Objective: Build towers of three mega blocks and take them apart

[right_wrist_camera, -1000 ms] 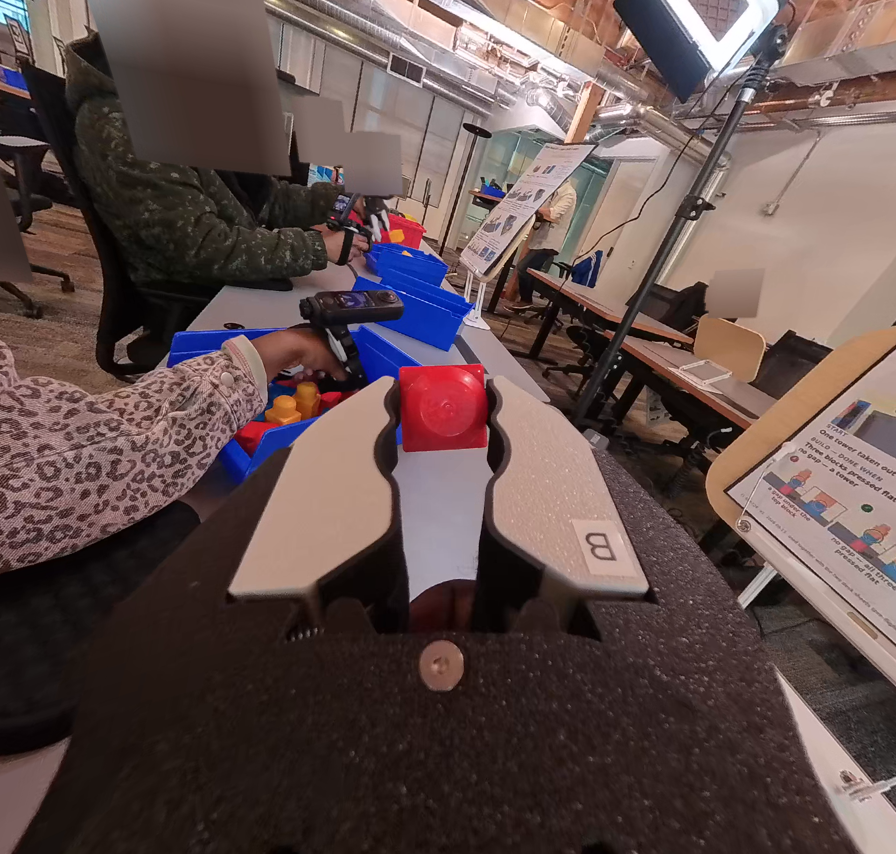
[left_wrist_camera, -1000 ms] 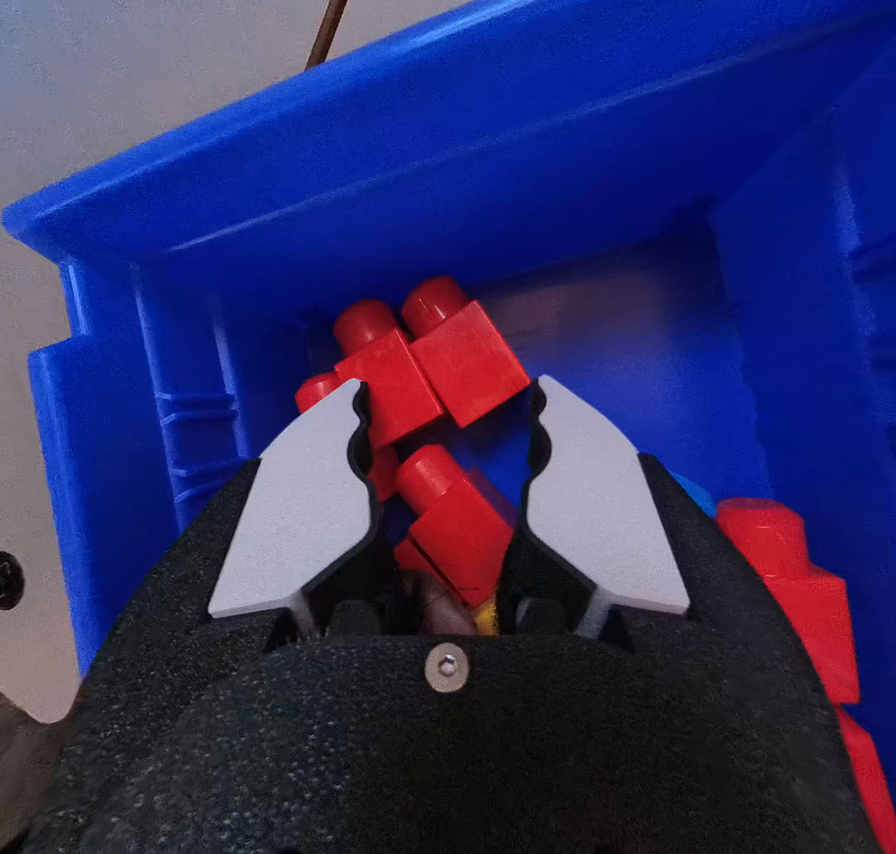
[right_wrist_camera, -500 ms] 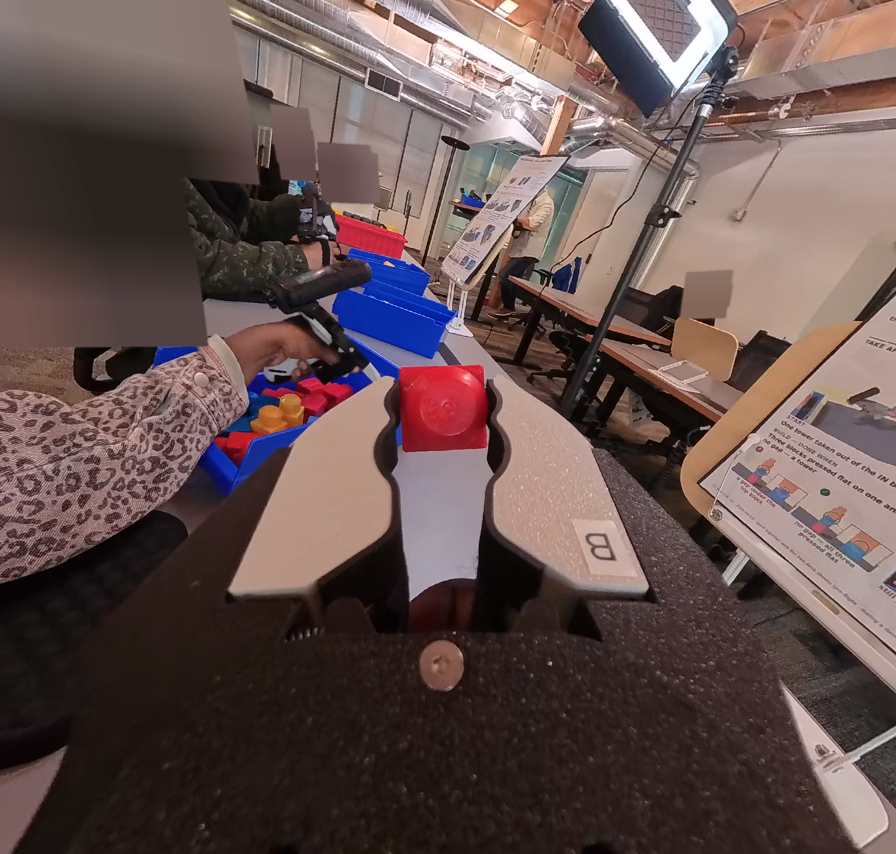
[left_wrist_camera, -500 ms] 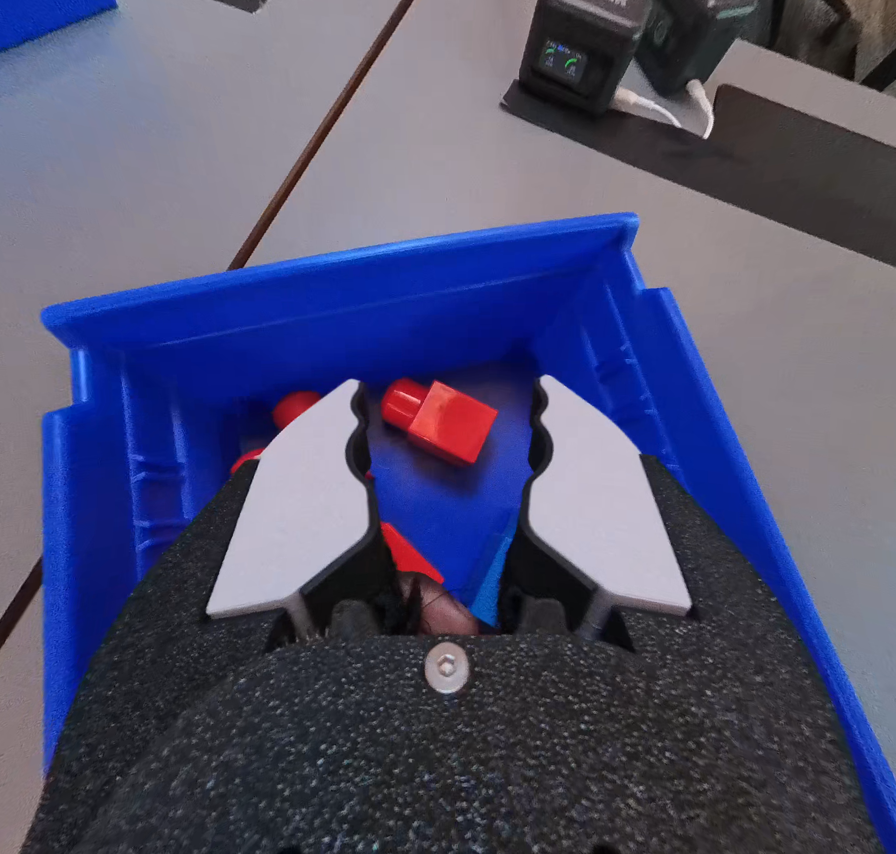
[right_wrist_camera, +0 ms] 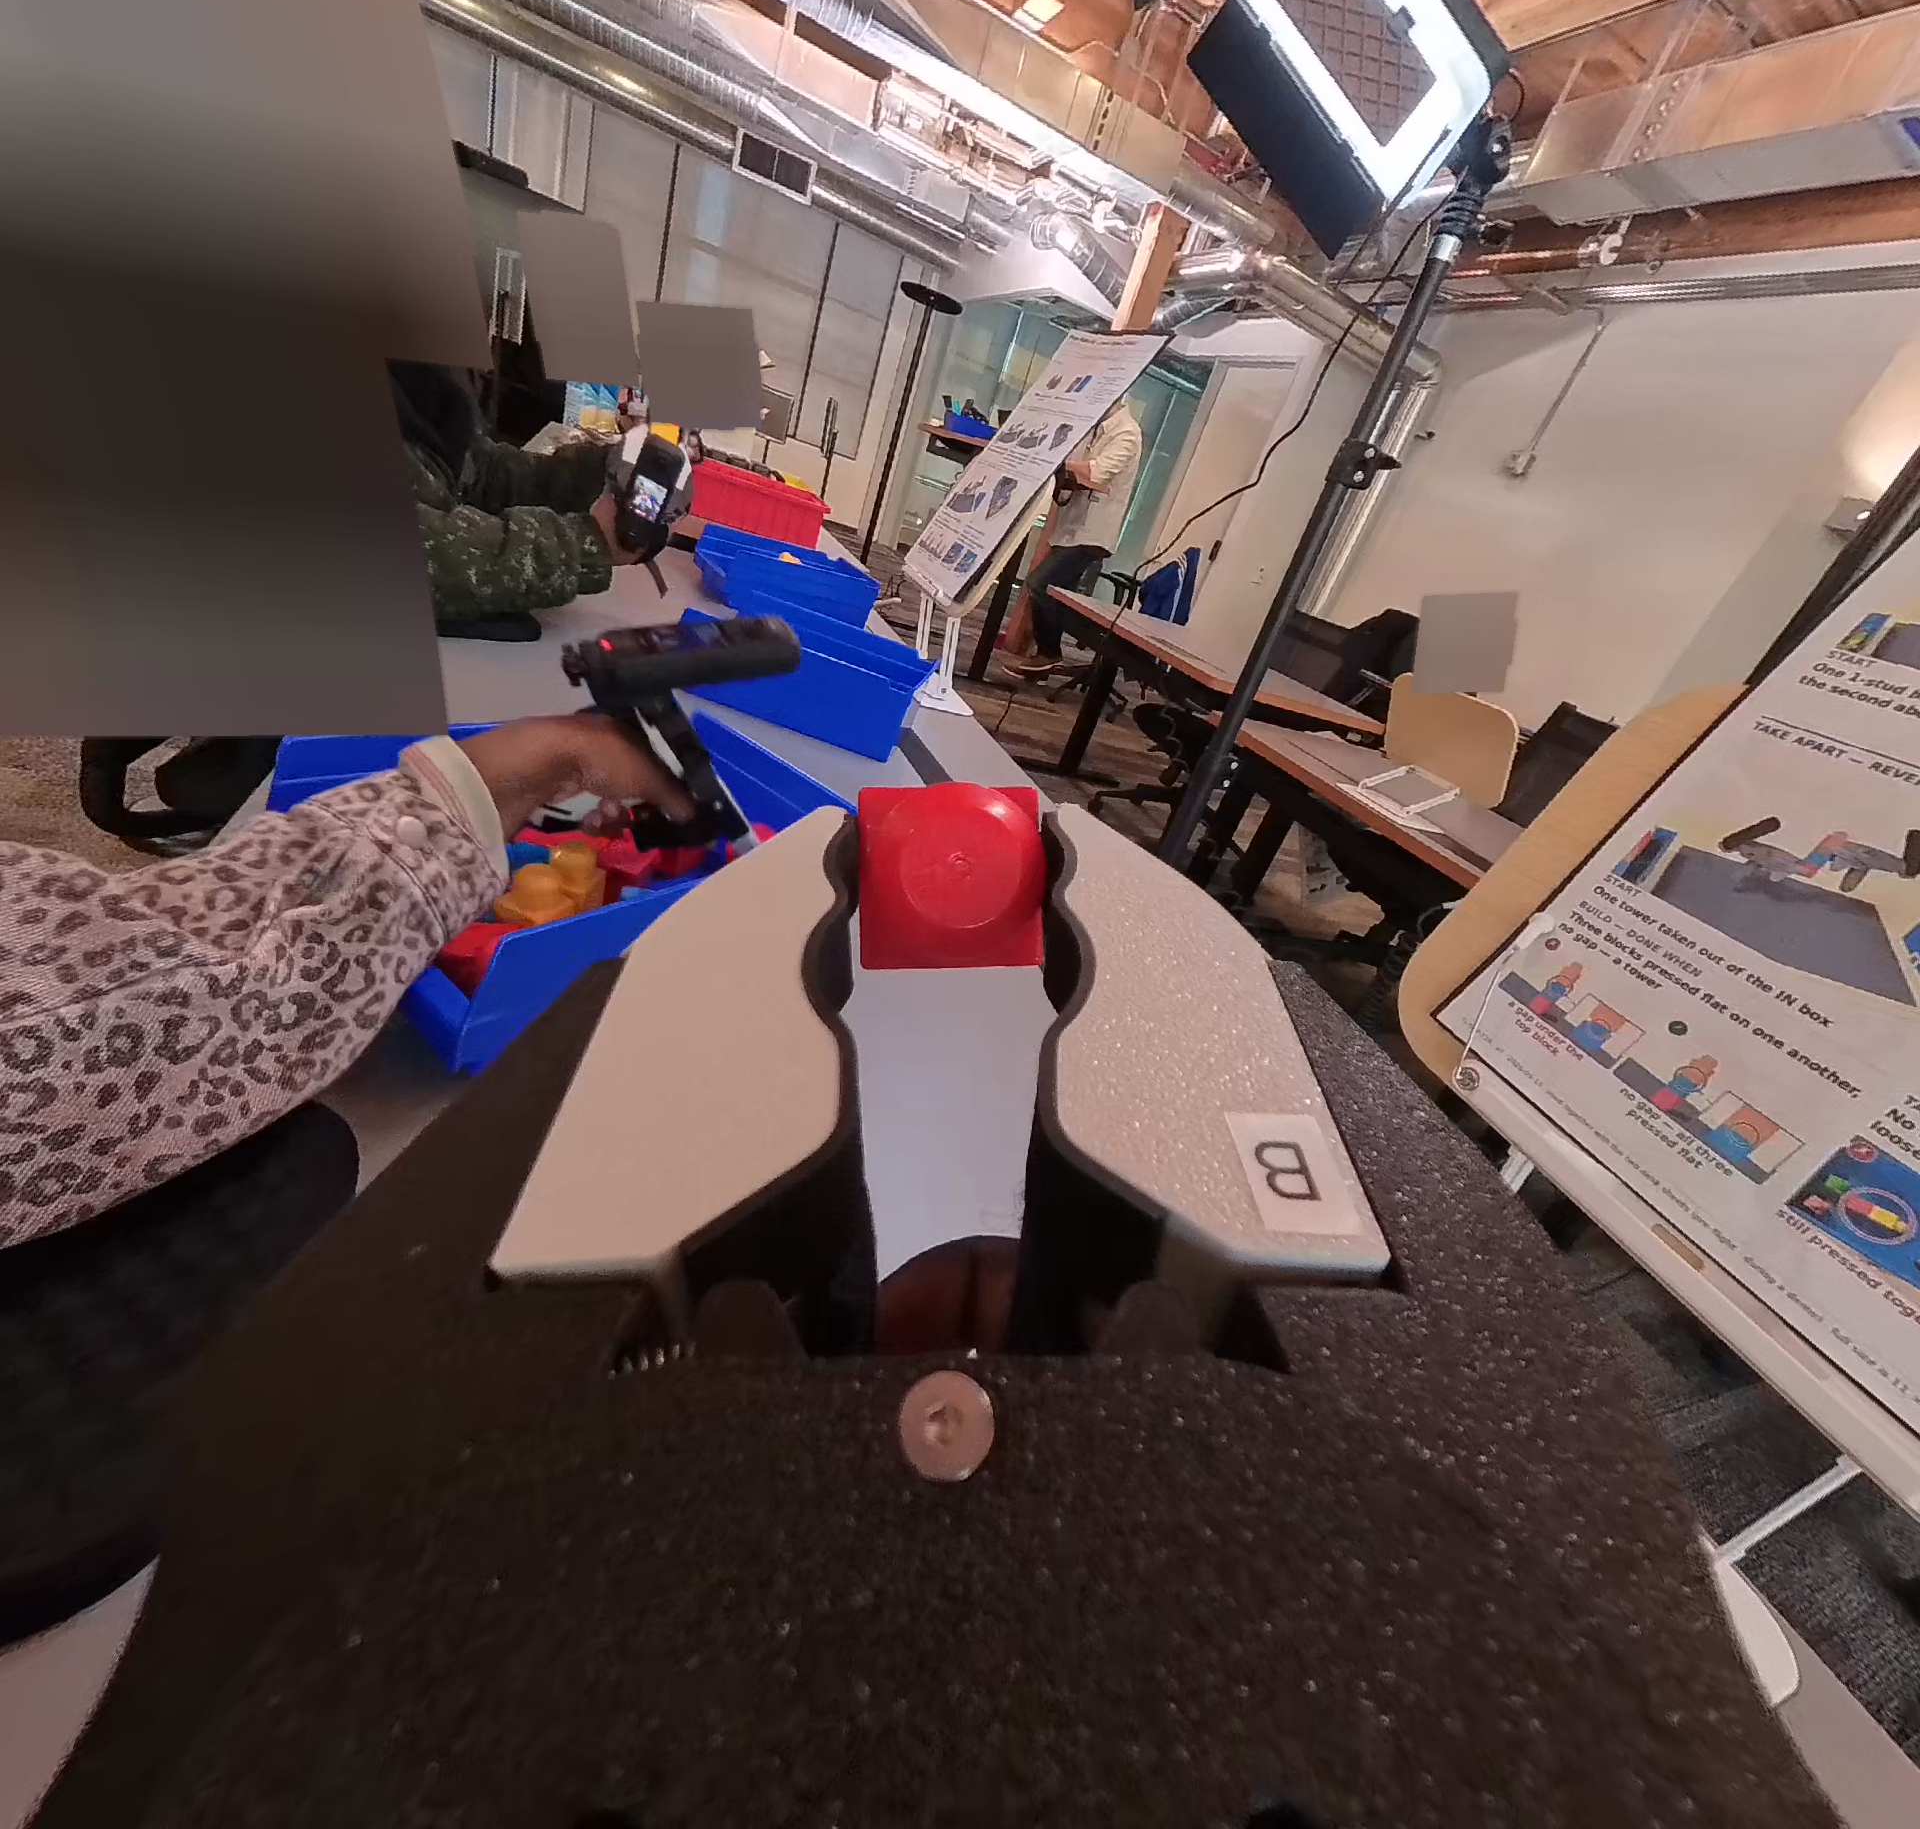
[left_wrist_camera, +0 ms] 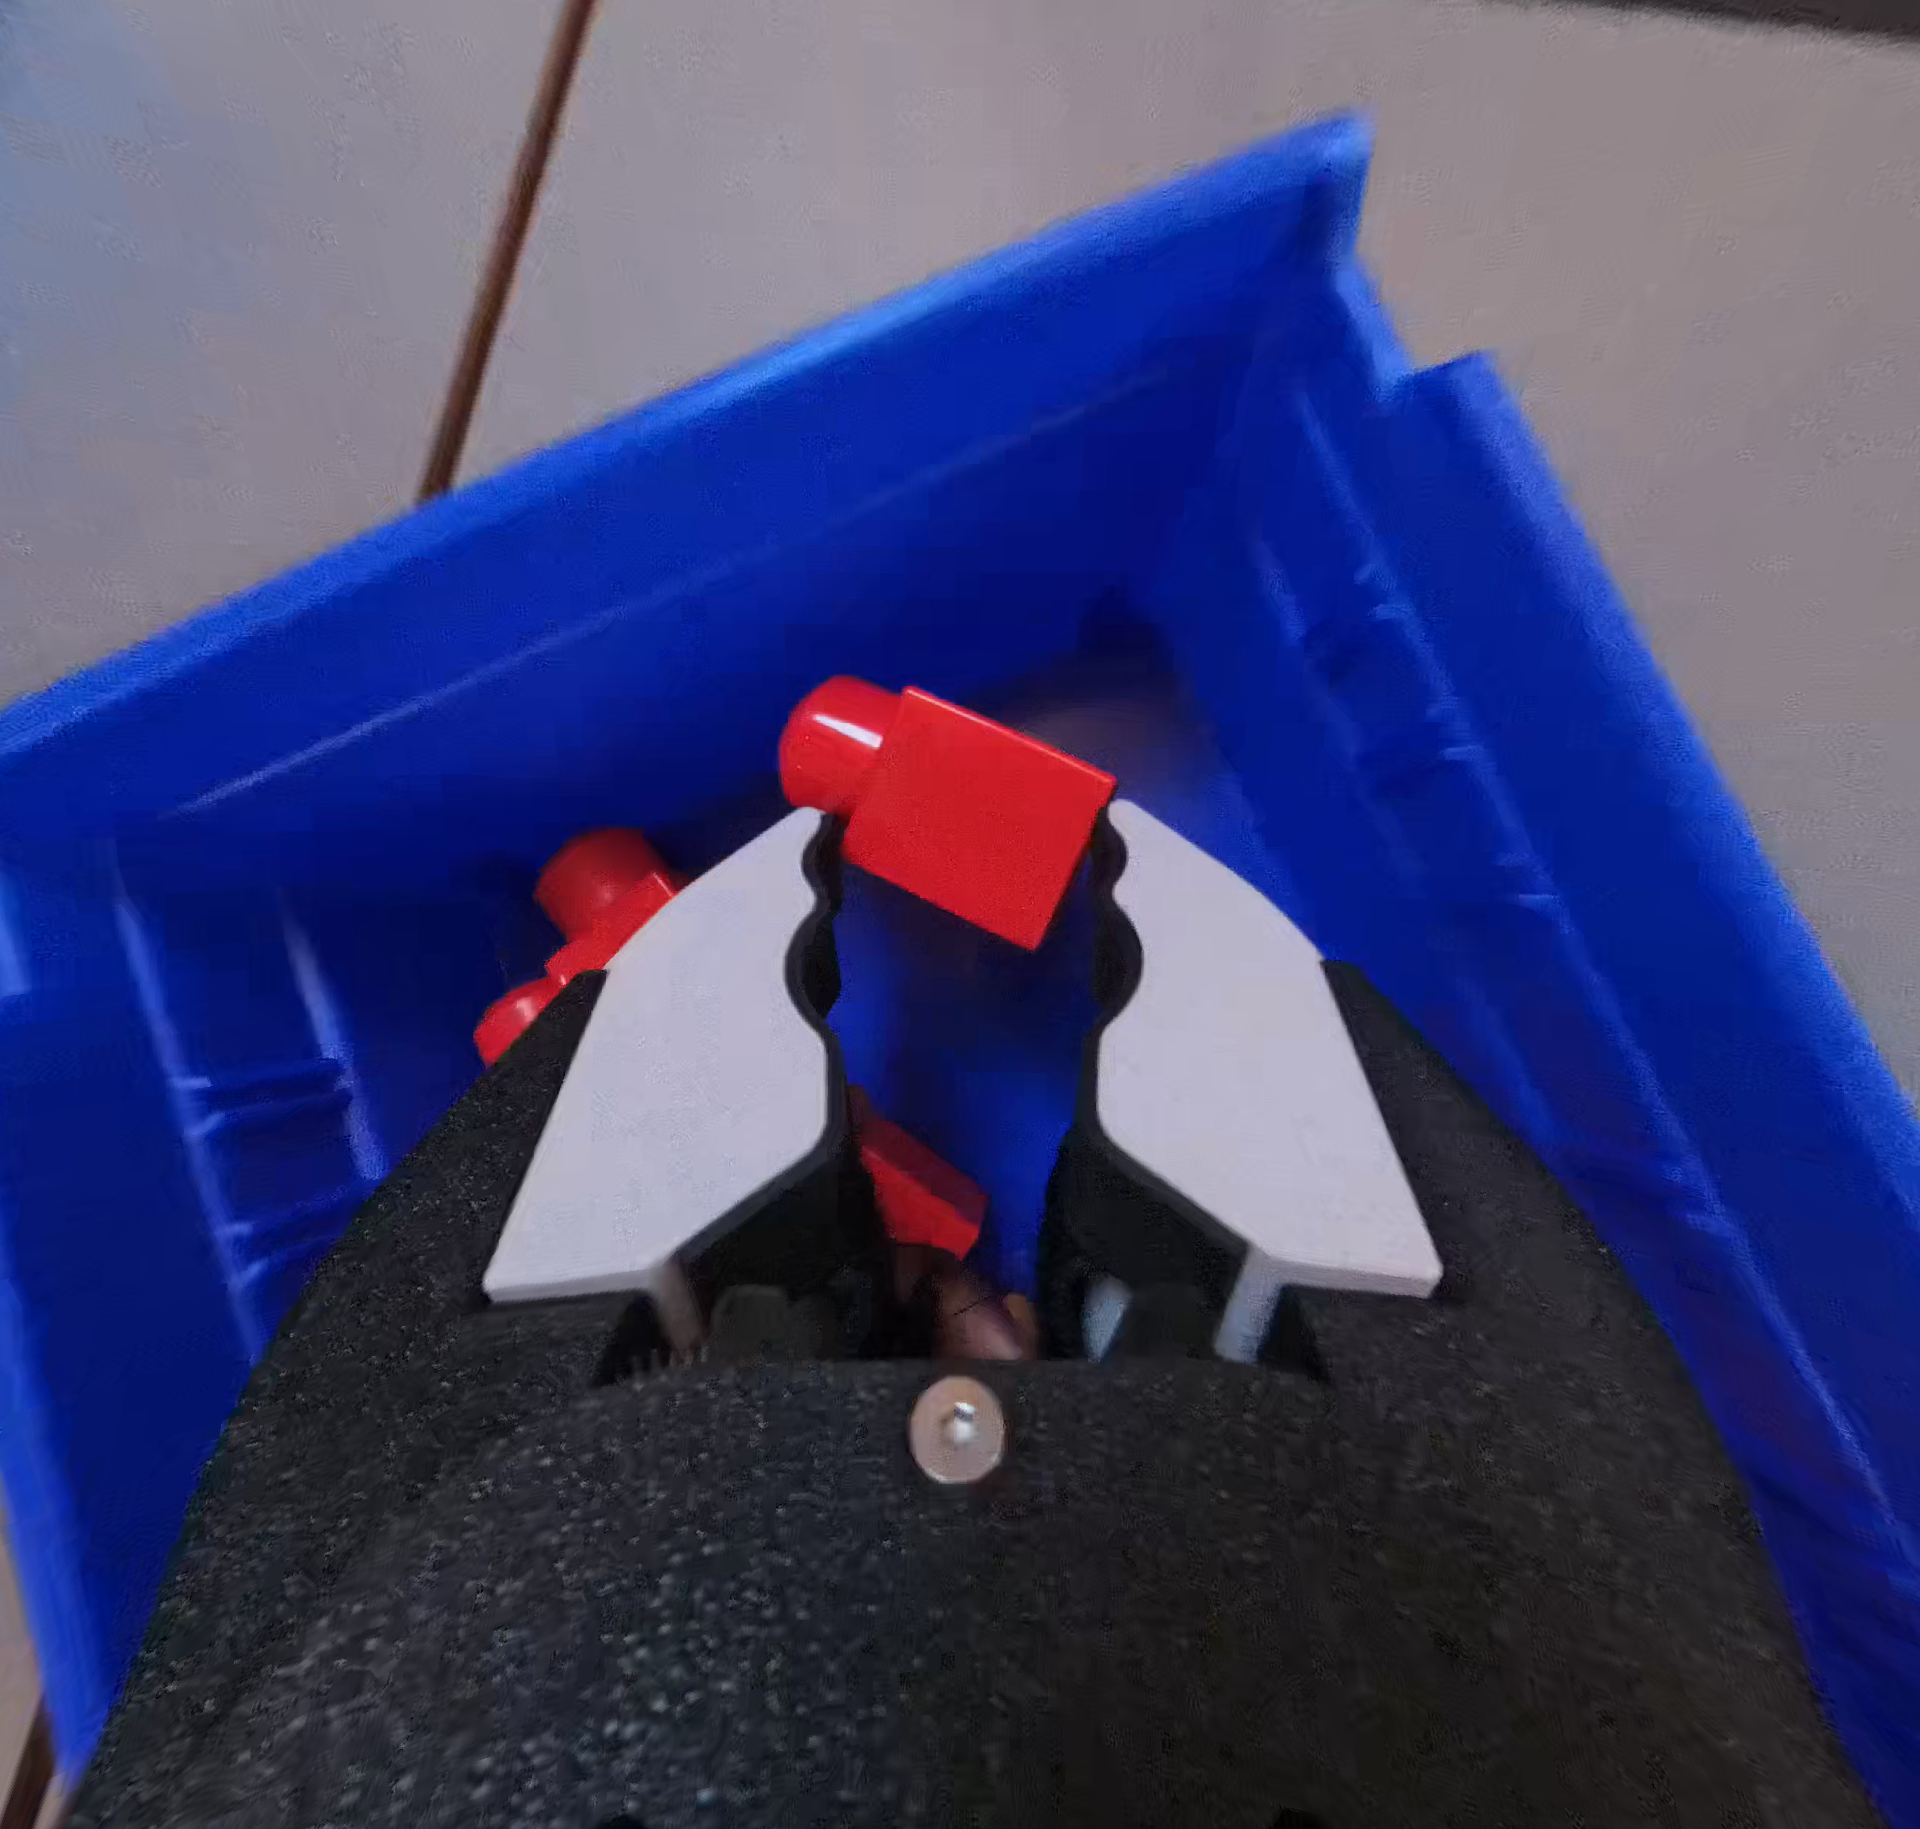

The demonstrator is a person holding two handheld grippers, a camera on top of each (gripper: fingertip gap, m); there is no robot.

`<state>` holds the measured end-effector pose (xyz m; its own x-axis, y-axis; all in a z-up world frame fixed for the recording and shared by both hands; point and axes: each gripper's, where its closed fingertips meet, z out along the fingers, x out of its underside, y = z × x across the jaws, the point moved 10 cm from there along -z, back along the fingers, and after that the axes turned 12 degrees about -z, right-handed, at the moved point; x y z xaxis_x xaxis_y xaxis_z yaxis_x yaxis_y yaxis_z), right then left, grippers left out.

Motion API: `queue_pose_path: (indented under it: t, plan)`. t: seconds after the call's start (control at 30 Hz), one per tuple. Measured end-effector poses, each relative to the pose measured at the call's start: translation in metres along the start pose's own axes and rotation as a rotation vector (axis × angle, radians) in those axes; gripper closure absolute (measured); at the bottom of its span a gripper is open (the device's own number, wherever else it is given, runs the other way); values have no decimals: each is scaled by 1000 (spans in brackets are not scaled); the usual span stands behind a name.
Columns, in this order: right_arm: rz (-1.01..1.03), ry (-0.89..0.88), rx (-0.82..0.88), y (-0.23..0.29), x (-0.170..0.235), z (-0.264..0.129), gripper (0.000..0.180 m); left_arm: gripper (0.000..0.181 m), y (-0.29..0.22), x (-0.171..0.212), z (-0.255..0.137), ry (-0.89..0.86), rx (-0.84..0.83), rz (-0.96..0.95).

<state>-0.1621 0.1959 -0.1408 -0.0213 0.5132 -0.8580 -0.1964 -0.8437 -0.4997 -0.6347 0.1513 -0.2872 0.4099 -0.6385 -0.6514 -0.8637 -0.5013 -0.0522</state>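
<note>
Deep inside the blue bin (left_wrist_camera: 644,574), near its far wall, the left gripper (left_wrist_camera: 961,829) has its tips touching both flanks of a single-stud red block (left_wrist_camera: 961,823); whether it truly clamps is unclear. That block's long axis runs crosswise, stud toward the bin's left wall. Clear of the bin, the right gripper (right_wrist_camera: 948,886) is clamped on another red block (right_wrist_camera: 948,891), stud facing the camera.

Left wrist cam points steeply down, close inside the blue bin (left_wrist_camera: 727,574). Right wrist cam looks level along the surface (right_wrist_camera: 935,1083) and across the room, catching that same bin (right_wrist_camera: 540,979).
</note>
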Motion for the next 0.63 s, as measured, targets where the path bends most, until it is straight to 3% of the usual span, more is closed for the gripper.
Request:
queue_pose_path:
  t: [0.1, 0.23, 0.3, 0.5, 0.63]
  plan:
    - [18, -24, -20, 1, -1, 2, 147, 135, 1, -14, -48, -361, 177, 110]
    - [60, -77, -71, 5, -3, 8, 147, 135, -32, -16, -113, -1029, 567, 417]
    - [88, -116, -103, 8, -6, 11, 147, 135, -51, -12, -134, -1227, 692, 546]
    - [330, -285, -219, 14, -13, 25, 147, 135, -106, 0, -165, -1210, 1113, 814]
    - [511, -239, -277, 12, -6, 34, 147, 135, -134, 12, -181, -1114, 1325, 980]
